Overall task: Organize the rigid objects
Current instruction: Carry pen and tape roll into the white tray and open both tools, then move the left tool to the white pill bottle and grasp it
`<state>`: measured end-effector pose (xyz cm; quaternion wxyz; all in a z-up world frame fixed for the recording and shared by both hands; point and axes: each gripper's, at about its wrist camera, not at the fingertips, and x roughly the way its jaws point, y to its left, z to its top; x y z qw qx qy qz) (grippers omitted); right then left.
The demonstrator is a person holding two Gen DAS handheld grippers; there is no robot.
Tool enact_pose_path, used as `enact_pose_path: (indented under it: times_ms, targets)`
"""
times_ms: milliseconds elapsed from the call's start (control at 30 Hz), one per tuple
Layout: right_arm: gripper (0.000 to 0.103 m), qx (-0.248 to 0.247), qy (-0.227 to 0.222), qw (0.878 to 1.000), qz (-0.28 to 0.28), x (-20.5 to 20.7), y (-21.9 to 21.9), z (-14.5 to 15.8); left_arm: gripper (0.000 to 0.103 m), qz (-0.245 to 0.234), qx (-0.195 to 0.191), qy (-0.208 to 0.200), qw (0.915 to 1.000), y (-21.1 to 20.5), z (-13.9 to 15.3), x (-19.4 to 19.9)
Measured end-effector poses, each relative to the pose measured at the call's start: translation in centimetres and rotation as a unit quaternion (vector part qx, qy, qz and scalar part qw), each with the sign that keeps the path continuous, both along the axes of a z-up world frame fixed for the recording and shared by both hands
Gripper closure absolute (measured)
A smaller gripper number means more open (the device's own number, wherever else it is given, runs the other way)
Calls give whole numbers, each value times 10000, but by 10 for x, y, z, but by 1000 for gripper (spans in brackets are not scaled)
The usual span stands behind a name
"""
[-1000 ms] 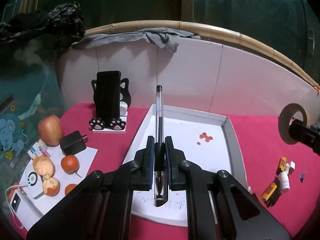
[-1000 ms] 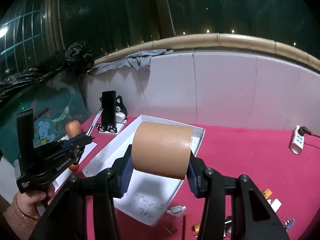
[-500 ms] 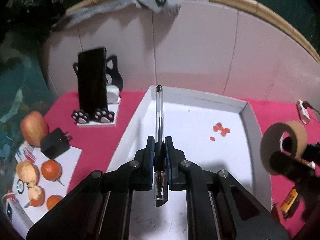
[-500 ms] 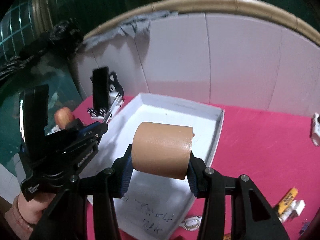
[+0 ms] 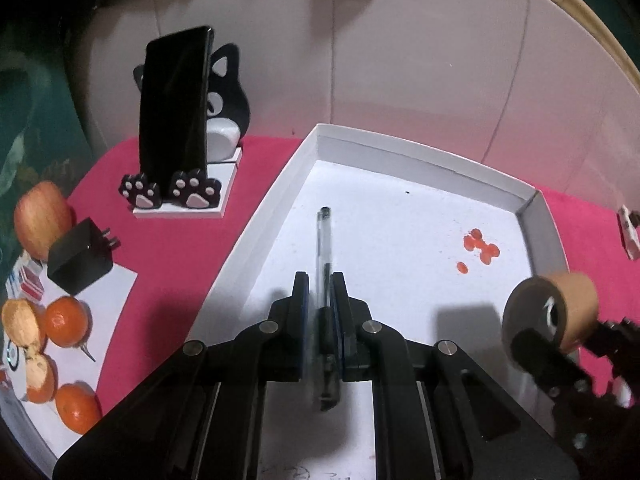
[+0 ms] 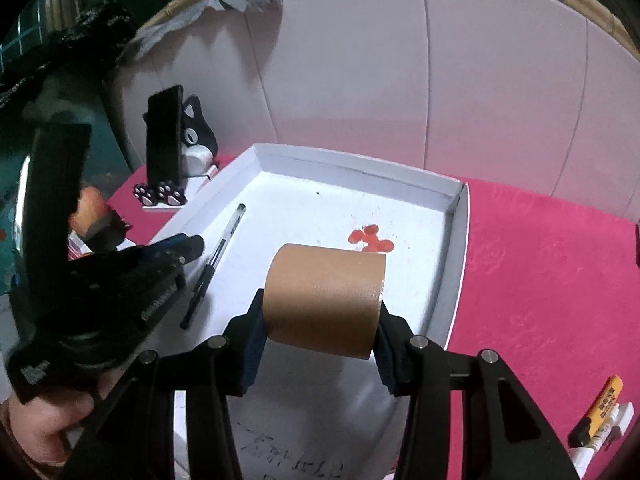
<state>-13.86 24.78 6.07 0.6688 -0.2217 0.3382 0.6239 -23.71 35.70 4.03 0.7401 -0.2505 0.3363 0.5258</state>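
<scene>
The left hand-held gripper [image 5: 320, 292] has its 2 flat black fingers slightly parted around a slim clear-barrelled ballpoint pen [image 5: 323, 240]; whether the pen is gripped or loose cannot be told. It sits at centre frame, over the shallow white cardboard tray [image 5: 276, 200]. The right hand-held gripper [image 6: 320, 324] clamps a matte tan, cylindrical tape roll [image 6: 324, 300] above the tray on the fuzzy pink table [image 6: 540, 280].

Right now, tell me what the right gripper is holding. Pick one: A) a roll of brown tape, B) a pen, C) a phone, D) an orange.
A: the right gripper has its jaws clamped on the two flat ends of the roll of brown tape, held above the white tray.
</scene>
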Motion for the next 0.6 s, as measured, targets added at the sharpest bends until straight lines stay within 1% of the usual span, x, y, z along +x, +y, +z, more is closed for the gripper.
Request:
enact_pose_path:
  times_ms: [67, 100, 133, 167, 200, 233, 267, 300, 367, 467, 533, 600]
  targets:
    - [56, 12, -49, 10000, 54, -3, 1, -3, 92, 43, 73, 1, 10000, -1, 3, -2]
    - [56, 36, -51, 9999, 86, -5, 0, -3, 85, 75, 120, -28, 9999, -2, 5, -4]
    - [55, 90, -66, 9999, 72, -6, -1, -2, 75, 108, 140, -83, 9998, -3, 8, -7]
    - [51, 137, -102, 9998, 57, -7, -3, 0, 41, 159, 170, -188, 9996, -5, 11, -11]
    - [44, 199, -141, 9997, 49, -9, -4, 2, 13, 205, 215, -278, 9992, -7, 14, -15]
    - [21, 310, -244, 9992, 41, -11, -7, 6, 7, 259, 279, -340, 9987, -9, 17, -19]
    - [6, 460, -358, 9983, 42, -13, -12, 11, 0, 346, 350, -362, 9981, -12, 21, -24]
    - [1, 568, -444, 9974, 56, -16, -15, 15, 0, 457, 413, -388, 9973, -15, 25, -30]
    - [0, 770, -585, 9953, 84, -19, -25, 25, 0, 626, 525, -569, 9950, -24, 33, -42]
    - [0, 1057, -665, 9922, 67, -20, -41, 39, 0, 803, 805, -766, 9906, -41, 46, -59]
    - [0, 1206, -680, 9904, 22, -20, -51, 47, 0, 809, 989, -856, 9881, -52, 52, -65]
    - [0, 1371, -655, 9884, -54, -17, -65, 55, 0, 619, 1124, -929, 9874, -67, 58, -67]
